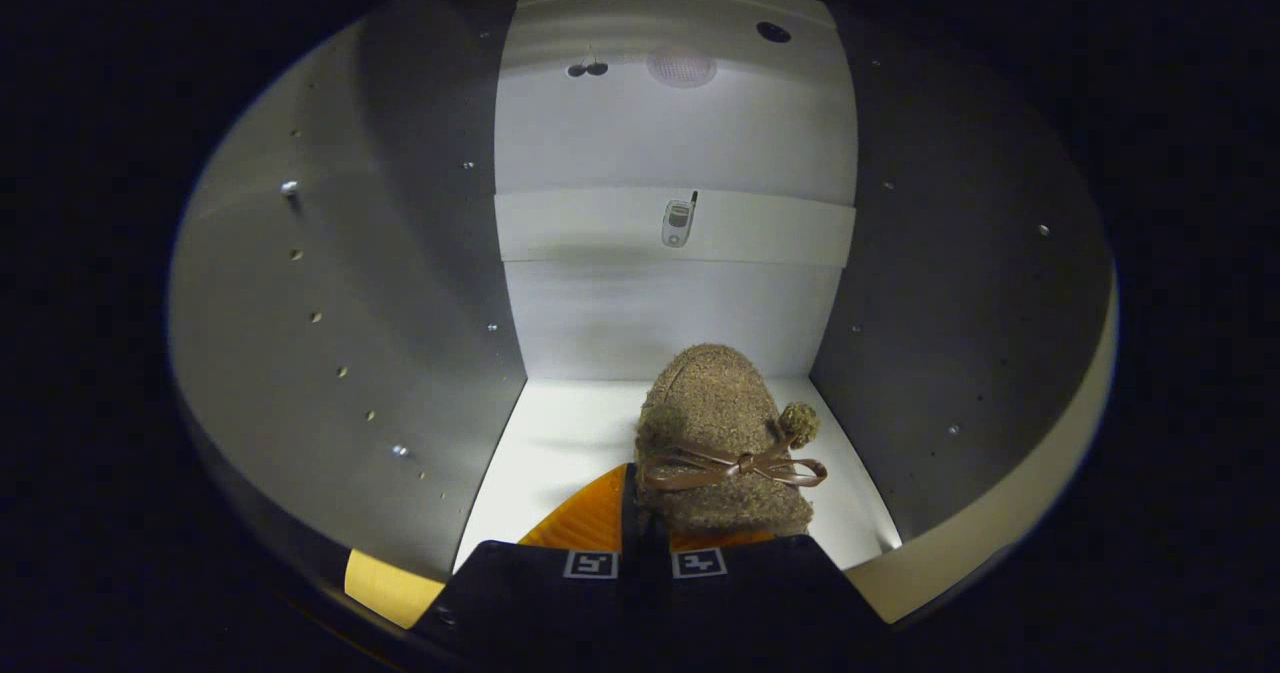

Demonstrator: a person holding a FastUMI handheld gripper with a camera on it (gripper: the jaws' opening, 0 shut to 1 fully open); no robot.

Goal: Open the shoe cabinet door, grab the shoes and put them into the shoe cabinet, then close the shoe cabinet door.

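Resting on the white floor of the open shoe cabinet [330, 283], a fuzzy brown slipper [722, 443] points its toe toward the back wall, its heel held just ahead of the gripper [645, 543]. The fingers appear drawn close together on the slipper's heel edge, one seemingly inside the collar and one outside, though the exact contact is hidden by the shoe itself. By all appearances this is the placing step: the door is already open and the shoe sits inside the lowest compartment. The next move, judged from here, calls for parting the fingers and backing straight out without dragging the slipper along, before attention turns to the door. The slipper is a soft, nubbly moccasin type with a thin brown bow [735, 468] across the vamp and two small pompoms. Around it rise grey side panels dotted with shelf-pin holes; a shelf edge [675, 225] crosses the lit back wall above.
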